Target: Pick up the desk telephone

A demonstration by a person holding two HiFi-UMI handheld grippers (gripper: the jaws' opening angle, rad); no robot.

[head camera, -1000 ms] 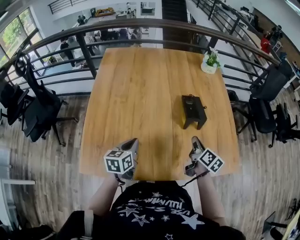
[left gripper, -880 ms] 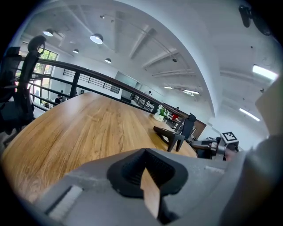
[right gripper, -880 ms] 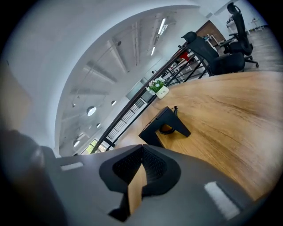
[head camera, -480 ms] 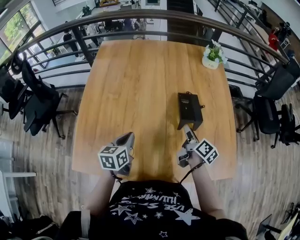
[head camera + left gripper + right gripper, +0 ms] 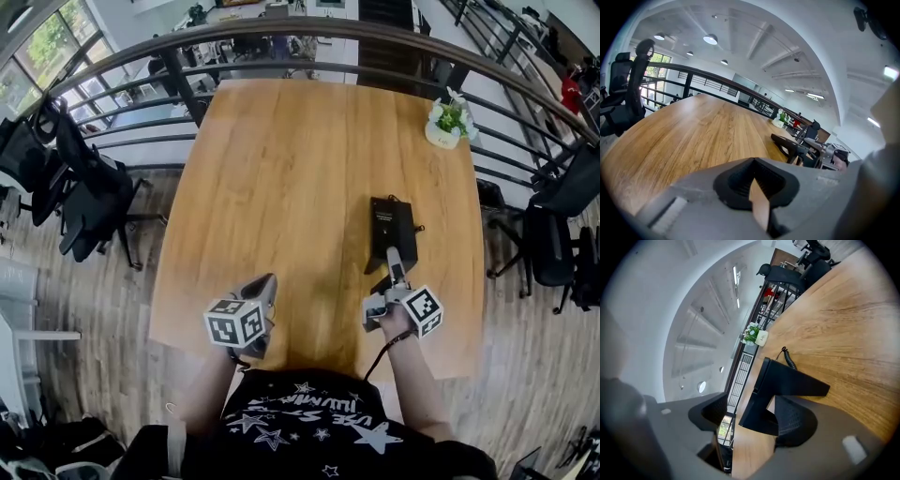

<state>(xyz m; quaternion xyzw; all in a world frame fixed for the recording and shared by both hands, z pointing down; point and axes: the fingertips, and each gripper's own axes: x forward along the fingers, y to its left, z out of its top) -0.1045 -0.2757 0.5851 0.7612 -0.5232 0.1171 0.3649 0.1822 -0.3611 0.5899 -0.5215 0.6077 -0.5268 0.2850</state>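
While the left tongs [image 5: 267, 284] hang closed and empty over the near part of the worktop [image 5: 281, 169], the right tongs [image 5: 393, 256] have come forward to the desk telephone [image 5: 390, 223]. They have just been opening (now they stand wide), and its near end is between them, not gripped. I judge that closing comes next. Whether a pad already touches the black housing is hard to tell, and I cannot separate the handset from the base.
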